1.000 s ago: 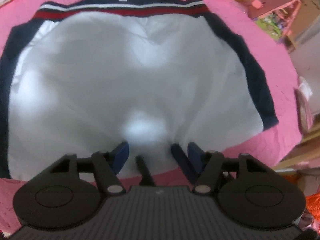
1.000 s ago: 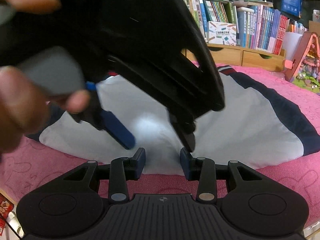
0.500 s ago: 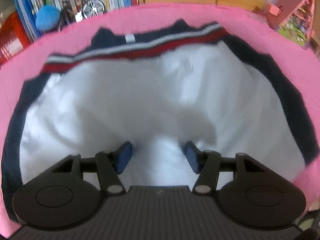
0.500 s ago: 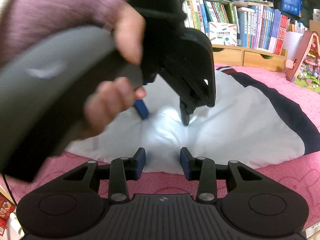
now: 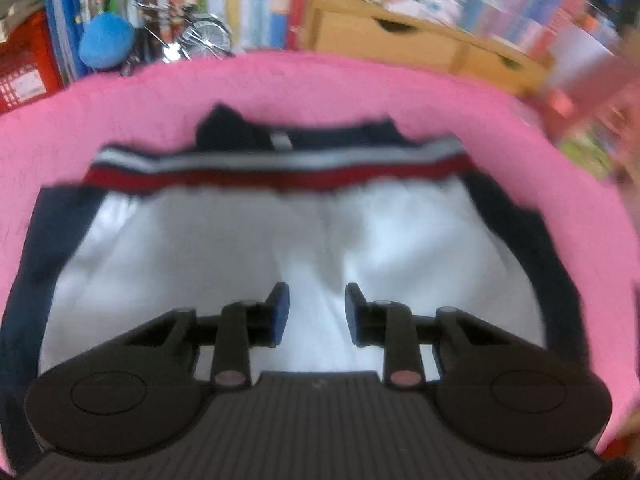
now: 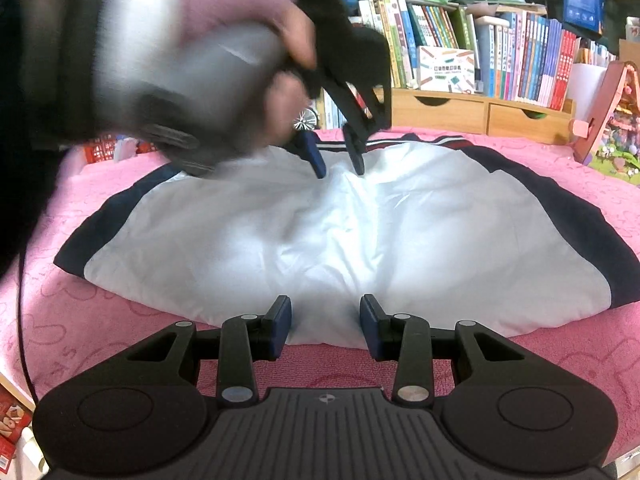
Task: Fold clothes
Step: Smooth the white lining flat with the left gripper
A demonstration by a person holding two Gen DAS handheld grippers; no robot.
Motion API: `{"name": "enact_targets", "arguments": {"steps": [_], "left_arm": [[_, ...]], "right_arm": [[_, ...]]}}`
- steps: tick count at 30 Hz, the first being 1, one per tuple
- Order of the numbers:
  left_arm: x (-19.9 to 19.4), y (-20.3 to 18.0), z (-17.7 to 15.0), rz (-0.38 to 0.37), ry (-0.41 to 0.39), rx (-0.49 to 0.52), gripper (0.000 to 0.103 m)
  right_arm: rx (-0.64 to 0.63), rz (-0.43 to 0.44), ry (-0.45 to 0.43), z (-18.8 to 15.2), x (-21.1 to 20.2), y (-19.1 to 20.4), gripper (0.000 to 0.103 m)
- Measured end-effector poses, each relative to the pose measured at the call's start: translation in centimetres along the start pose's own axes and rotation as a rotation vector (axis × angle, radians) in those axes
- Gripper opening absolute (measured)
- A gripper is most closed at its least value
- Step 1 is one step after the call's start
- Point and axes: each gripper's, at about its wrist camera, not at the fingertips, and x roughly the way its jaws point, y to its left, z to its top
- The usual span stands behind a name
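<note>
Since the earlier frames the left gripper [image 5: 313, 308] has tipped up from the near hem toward the middle of the garment [image 5: 224, 256], so the bookshelf [image 5: 248, 4] now fills the top of its view, and its jaws have just been closing. From the left wrist, white cloth lies between the 2 blue pads [image 5: 280, 306], yet blur hides whether they press on it, so I cannot tell if it has a fold or only air; if it has nothing, a lift comes up empty. That garment is white, with navy side panels and a red, white and navy band at the far edge, spread on the pink cover [image 5: 320, 88]. From the right wrist, the left gripper [image 6: 340, 168], in a hand [image 6: 224, 40] with a dark sleeve, comes down on a raised ridge near the striped band; a shallow pinch on such slippery cloth could slide off or drag the whole garment [image 6: 440, 232] askew. The right gripper [image 6: 325, 326] waits at the near hem, jaws parted, grasping nothing, pink cover [image 6: 120, 320] beneath.
</note>
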Motion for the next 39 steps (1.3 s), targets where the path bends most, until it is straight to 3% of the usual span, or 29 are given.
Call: {"name": "enact_targets", "arguments": {"steps": [4, 8, 10, 14, 17, 21, 27, 29, 31, 35, 39], "left_arm": [[-2.5, -0.6, -4.0, -0.069, 0.116, 0.060, 0.029], [-1.6, -1.2, -6.6, -0.056, 0.207, 0.108, 0.029], [-0.5, -0.9, -6.7, -0.041, 0.206, 0.101, 0.032], [1.0, -0.4, -3.9, -0.025, 0.148, 0.078, 0.031], [2.6, -0.2, -1.6, 0.027, 0.077, 0.071, 0.031], [5.8, -0.8, 2.0, 0.146, -0.074, 0.086, 0.036], [7.0, -1.6, 5.7, 0.242, -0.156, 0.102, 0.040], [5.6, -1.5, 5.2, 0.226, -0.166, 0.098, 0.039], [3.4, -1.2, 3.6, 0.153, -0.148, 0.084, 0.040], [-0.9, -1.0, -0.5, 0.050, -0.075, 0.106, 0.040], [-2.2, -1.4, -4.7, 0.009, 0.034, 0.141, 0.040]], "right_arm": [[0.002, -0.001, -0.001, 0.0, 0.0, 0.0, 0.039], [0.001, -0.004, -0.002, 0.1, 0.1, 0.1, 0.039], [0.000, -0.004, -0.002, 0.1, 0.1, 0.1, 0.039], [-0.006, -0.009, -0.006, -0.1, 0.0, 0.2, 0.039], [-0.011, -0.014, -0.010, -0.1, 0.0, 0.3, 0.039], [-0.018, -0.014, -0.015, -0.2, 0.0, 0.3, 0.039], [-0.024, -0.009, -0.020, -0.1, 0.0, 0.1, 0.039], [-0.024, -0.005, -0.022, -0.1, 0.0, 0.0, 0.039], [-0.024, 0.000, -0.024, -0.2, -0.1, 0.0, 0.039], [-0.022, 0.001, -0.028, -0.3, -0.2, 0.0, 0.039], [-0.024, 0.000, -0.033, -0.3, -0.1, 0.0, 0.039]]}}
